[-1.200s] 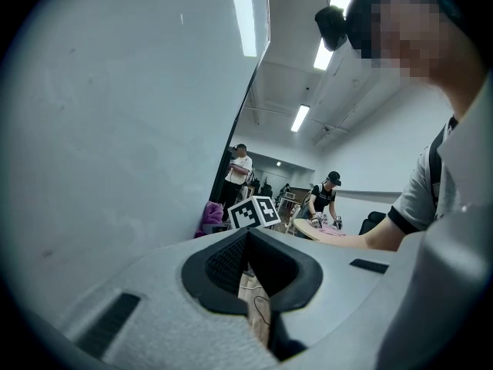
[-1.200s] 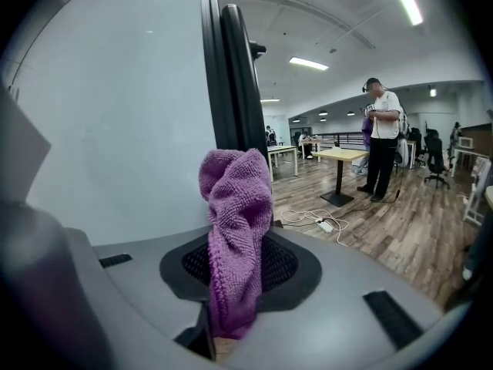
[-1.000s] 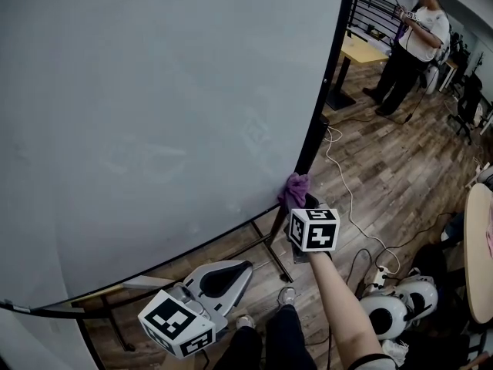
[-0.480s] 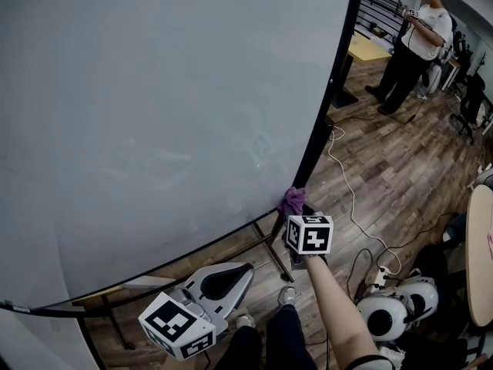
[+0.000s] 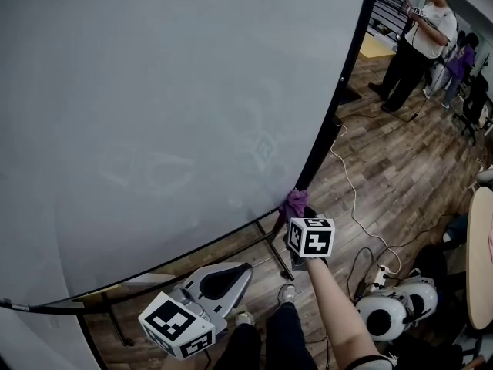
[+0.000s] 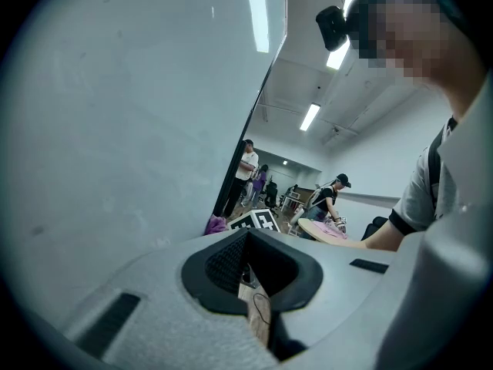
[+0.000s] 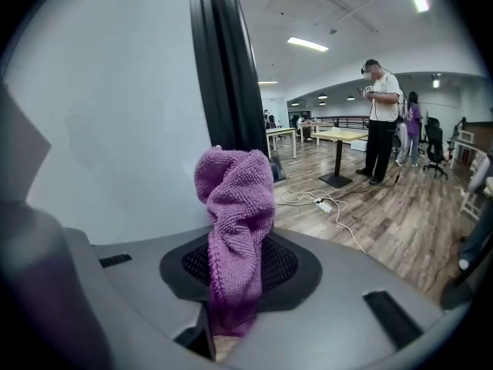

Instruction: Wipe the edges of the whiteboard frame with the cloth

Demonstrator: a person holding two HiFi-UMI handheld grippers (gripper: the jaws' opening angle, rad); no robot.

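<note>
The big whiteboard (image 5: 154, 114) fills the head view, with a black frame edge (image 5: 333, 102) down its right side. A purple cloth (image 5: 294, 203) is pressed against the frame's lower right corner, and my right gripper (image 5: 302, 220) is shut on it. In the right gripper view the cloth (image 7: 235, 230) stands bunched between the jaws, touching the black frame (image 7: 223, 68). My left gripper (image 5: 212, 287) hangs low in front of the board's bottom edge, away from the frame, shut with nothing in it; in the left gripper view (image 6: 258, 314) only floor shows through a thin slit between its jaws.
A white cable (image 5: 347, 183) trails over the wooden floor right of the board. The board's stand legs (image 5: 276, 245) sit below its corner. A person (image 5: 420, 37) stands at the back right. A round robot base (image 5: 393, 307) and a table edge (image 5: 477, 245) lie at the right.
My right gripper has slid the cloth down the right frame edge to the lower corner. The head view has shifted slightly. The left gripper has stayed put.
</note>
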